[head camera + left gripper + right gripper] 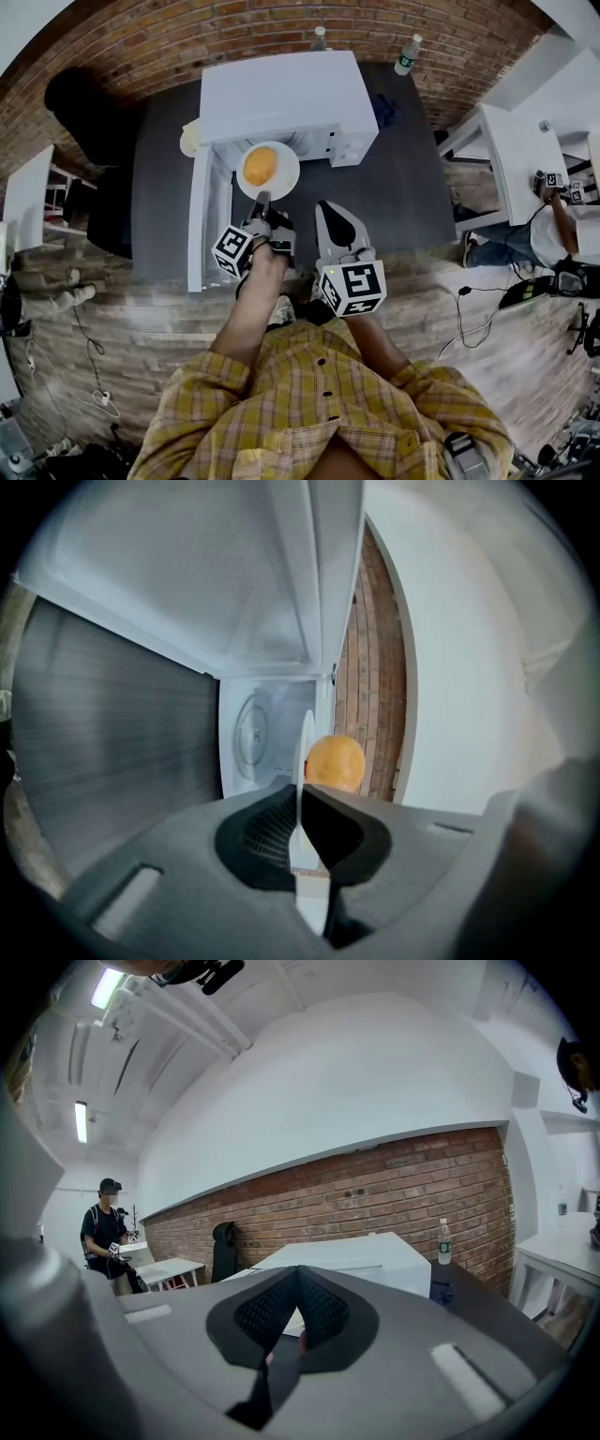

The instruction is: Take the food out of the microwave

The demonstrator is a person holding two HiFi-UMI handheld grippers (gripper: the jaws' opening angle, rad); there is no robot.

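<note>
**Round orange-yellow food (260, 166) on a white plate (284, 180), right at the microwave's mouth**

The left gripper (263, 200) has its jaws nearly together, pinched on the near rim of that round white plate. The plate is held level just in front of the boxy white microwave (281, 94). From the head view it's hard to say whether the plate's far edge is fully clear of the opening.

The food is a smooth, rounded lump, golden orange with a matte skin. It sits a little left of the plate's centre. In the left gripper view the plate runs edge-on between the pads, with the food bulging just beyond them. Deeper inside the microwave is the glass turntable (250, 736).

The microwave's white door (199, 216) is swung wide open on the left side. The right gripper (323, 208) is in front of the microwave too, just right of the plate. Its jaws meet at the tips with nothing between them.
</note>
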